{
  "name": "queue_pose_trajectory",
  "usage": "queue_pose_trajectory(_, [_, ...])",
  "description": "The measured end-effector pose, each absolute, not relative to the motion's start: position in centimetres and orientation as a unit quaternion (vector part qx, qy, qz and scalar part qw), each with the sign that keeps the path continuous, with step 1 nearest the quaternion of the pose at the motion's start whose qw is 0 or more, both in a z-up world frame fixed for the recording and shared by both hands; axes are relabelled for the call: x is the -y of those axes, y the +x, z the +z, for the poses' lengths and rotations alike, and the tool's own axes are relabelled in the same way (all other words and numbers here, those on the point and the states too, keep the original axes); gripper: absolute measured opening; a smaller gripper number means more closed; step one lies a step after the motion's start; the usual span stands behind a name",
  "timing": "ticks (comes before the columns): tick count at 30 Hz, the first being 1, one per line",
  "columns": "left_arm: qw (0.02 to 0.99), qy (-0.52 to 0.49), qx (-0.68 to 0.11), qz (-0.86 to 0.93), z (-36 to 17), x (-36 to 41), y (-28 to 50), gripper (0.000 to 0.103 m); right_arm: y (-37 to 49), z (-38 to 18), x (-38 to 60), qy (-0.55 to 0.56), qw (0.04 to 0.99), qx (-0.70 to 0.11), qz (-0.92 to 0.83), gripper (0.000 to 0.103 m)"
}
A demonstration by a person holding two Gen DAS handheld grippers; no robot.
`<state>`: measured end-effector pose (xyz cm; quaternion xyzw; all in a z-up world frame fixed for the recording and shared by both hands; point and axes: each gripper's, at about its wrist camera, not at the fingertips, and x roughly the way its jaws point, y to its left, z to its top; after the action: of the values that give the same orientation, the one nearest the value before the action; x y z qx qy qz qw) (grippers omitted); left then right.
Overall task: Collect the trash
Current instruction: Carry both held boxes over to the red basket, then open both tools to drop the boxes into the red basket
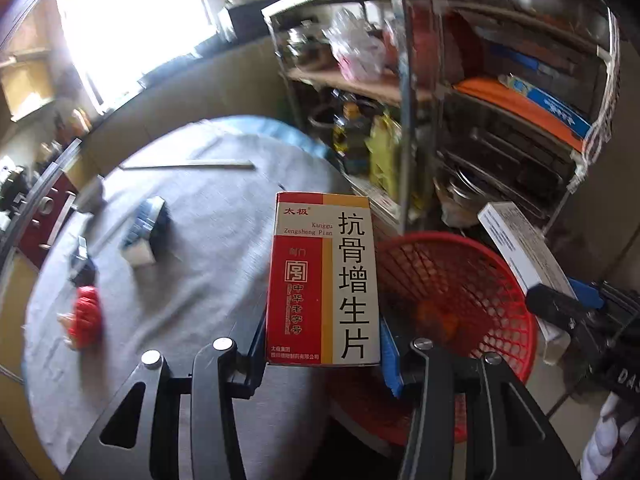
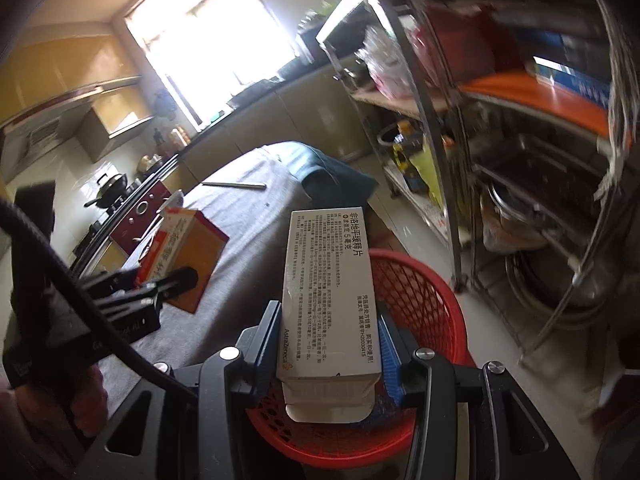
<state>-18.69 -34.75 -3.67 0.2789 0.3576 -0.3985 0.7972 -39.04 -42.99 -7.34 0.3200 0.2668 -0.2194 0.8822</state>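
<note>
Two grippers, two medicine boxes, one each. Left gripper point(image 1: 322, 344) is clamped on a red, orange and white cardboard medicine box point(image 1: 323, 280), glossy, rectangular, upright between the blue ribbed pads point(image 1: 390, 356), large black Chinese characters down its white panel. Right gripper point(image 2: 329, 344) is clamped on a white medicine box point(image 2: 328, 292), slim rectangular cardboard, covered in fine print, end flap open at the near end. Both boxes are held in the air beside the table edge, over or just next to one red plastic wastebasket point(image 1: 460, 292), round, open lattice walls, standing on the floor; orange scraps show inside it, blurred. In the left wrist view the white box also shows at the right, held in the other gripper. One round table point(image 1: 192, 248) with a grey woven cloth. On the cloth: one small blue and white box point(image 1: 144, 228), one small dark object point(image 1: 82, 264) too blurred to name, one red crumpled item point(image 1: 84, 316), one long thin metal rod point(image 1: 188, 166) near the far edge. One folded blue cloth point(image 2: 328, 172) lies at the far table edge. One metal wire shelf rack point(image 1: 500, 100) behind the basket, several tiers, crowded with bottles, steel pans and one orange board. One bright window point(image 2: 208, 32) at the back.
</note>
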Motion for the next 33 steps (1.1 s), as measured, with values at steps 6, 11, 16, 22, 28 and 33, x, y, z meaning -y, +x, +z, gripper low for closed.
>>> queue_pose_trajectory(6, [0.765, 0.287, -0.403, -0.412, -6.5, 35.6, -18.8, 0.049, -39.1, -9.7, 44.5, 0.360, 0.862, -0.283, -0.220, 0.048])
queue_pose_trajectory(11, [0.748, 0.285, -0.420, -0.428, -7.5, 36.0, -19.0, 0.049, -38.6, -11.7, 44.9, 0.389, 0.847, -0.292, -0.213, 0.049])
queue_pose_trajectory(16, [0.745, 0.281, -0.420, -0.435, -7.1, 36.0, -19.1, 0.059, -38.5, -12.2, 45.5, 0.426, 0.835, -0.281, -0.206, 0.049])
queue_pose_trajectory(22, [0.762, 0.267, -0.407, -0.428, -5.9, 34.7, -18.5, 0.060, -38.9, -10.7, 45.3, 0.406, 0.847, -0.268, -0.215, 0.049])
queue_pose_trajectory(28, [0.788, 0.265, -0.387, -0.399, -4.7, 32.5, -17.8, 0.061, -38.9, -10.0, 44.8, 0.401, 0.851, -0.267, -0.208, 0.049])
queue_pose_trajectory(33, [0.818, 0.256, -0.362, -0.367, -2.9, 29.3, -17.1, 0.062, -38.6, -8.6, 43.8, 0.378, 0.863, -0.268, -0.200, 0.049])
